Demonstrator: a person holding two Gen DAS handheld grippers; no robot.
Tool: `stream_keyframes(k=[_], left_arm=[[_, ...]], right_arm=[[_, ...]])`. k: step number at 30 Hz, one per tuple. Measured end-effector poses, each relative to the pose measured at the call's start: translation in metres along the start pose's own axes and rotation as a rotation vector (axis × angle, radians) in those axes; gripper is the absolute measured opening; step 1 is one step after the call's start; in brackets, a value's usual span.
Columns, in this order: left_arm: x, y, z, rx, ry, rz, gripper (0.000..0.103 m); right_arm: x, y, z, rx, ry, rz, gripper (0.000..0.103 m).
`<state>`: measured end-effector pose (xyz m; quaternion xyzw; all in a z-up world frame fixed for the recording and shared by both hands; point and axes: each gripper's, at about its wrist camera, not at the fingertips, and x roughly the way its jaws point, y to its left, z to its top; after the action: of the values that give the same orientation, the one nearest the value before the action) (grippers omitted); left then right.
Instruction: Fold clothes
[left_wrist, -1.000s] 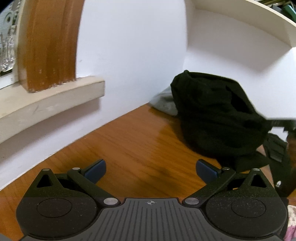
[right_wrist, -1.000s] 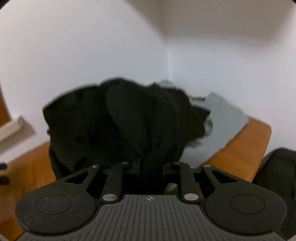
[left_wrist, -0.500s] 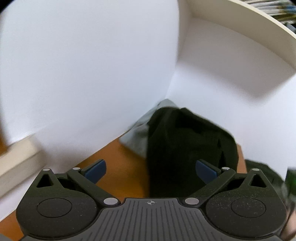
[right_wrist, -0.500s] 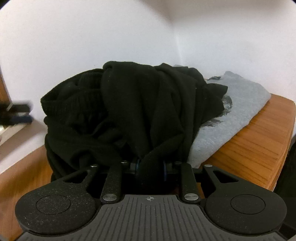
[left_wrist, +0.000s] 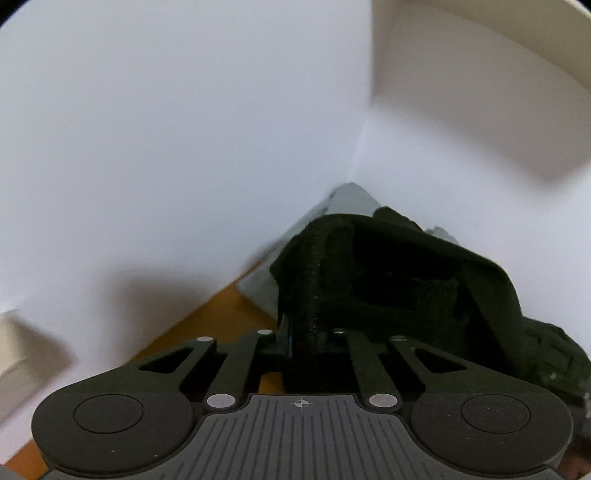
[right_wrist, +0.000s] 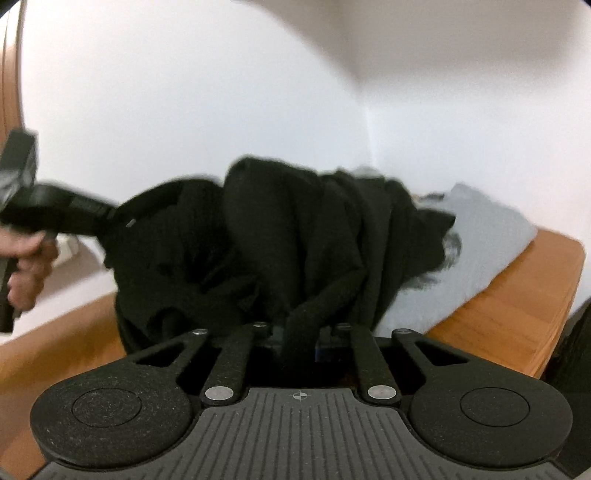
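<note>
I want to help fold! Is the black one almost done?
Not yet. The grey shirt already lies flat on the table. The black garment is bunched up, pinched by the left gripper and the closing right gripper. Spreading and folding remain.

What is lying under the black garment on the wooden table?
A grey garment with a dark print lies under the black garment, reaching toward the wall corner. Most of it is covered, so its type stays unclear.

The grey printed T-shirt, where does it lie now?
In the right wrist view, the grey printed T-shirt lies on the wooden table in the wall corner, right of and partly under the crumpled black garment.
</note>
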<state>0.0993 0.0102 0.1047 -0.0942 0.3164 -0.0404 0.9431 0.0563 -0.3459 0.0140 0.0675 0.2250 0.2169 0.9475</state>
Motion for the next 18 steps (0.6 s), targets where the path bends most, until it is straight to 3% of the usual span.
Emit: stream_keyframes(k=[6,10,15,18], left_arm=[[-0.108,0.025,-0.013,0.005,-0.126,0.001,0.007],[-0.185,0.05,-0.042,-0.015,-0.182,-0.008,0.006],[-0.232,0.071,-0.103,0.021,-0.13,-0.012,0.006],[-0.248,0.088,-0.147,0.001,-0.092,-0.031,0.007]], right_arm=[[-0.047,0.037,0.03,0.01,-0.115,0.006,0.006],[-0.085,0.073,0.039,-0.001,-0.178,0.064,0.005],[-0.094,0.107,0.025,-0.044,-0.104,0.062,0.007],[-0.087,0.113,0.01,-0.017,-0.064,0.021,0.016]])
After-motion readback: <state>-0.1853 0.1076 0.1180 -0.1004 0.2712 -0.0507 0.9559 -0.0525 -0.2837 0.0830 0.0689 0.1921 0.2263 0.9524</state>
